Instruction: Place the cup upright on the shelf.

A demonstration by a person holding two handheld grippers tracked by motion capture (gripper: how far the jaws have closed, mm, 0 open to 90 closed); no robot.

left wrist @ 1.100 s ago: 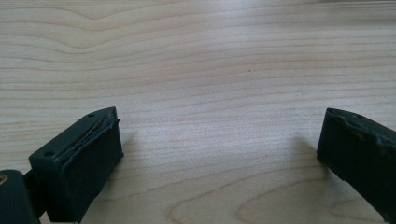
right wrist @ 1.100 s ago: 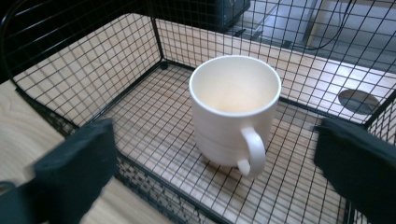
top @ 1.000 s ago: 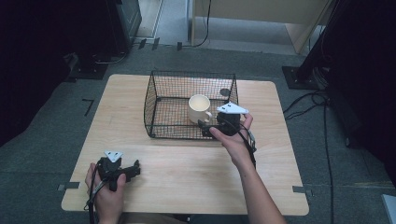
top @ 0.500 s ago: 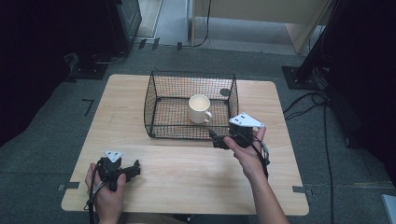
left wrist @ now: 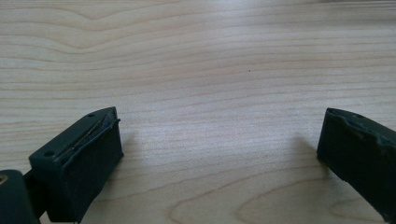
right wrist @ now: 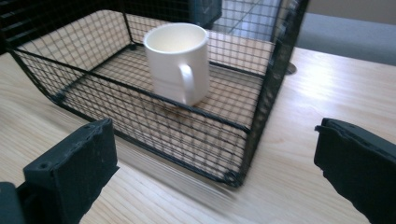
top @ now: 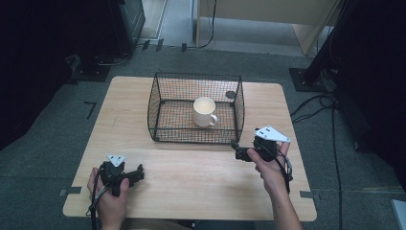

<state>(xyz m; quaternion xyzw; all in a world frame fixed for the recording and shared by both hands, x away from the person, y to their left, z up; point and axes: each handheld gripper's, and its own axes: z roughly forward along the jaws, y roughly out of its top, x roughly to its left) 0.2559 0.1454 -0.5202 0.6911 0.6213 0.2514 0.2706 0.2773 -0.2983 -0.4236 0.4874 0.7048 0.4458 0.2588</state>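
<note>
high view: both hand-held grippers, left (top: 136,173) and right (top: 238,152), gape empty beside basket (top: 165,129).

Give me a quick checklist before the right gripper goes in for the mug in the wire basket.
1. Mug upright in the wire basket: ok.
2. Mug handle faces the right gripper: ok, seen in the right gripper view.
3. Right gripper open, nothing between its jaws: ok.
4. Straight path to the mug: not ok, the basket's near wall stands between; go over the rim.
5. Left gripper open, resting apart on the table: ok.
</note>
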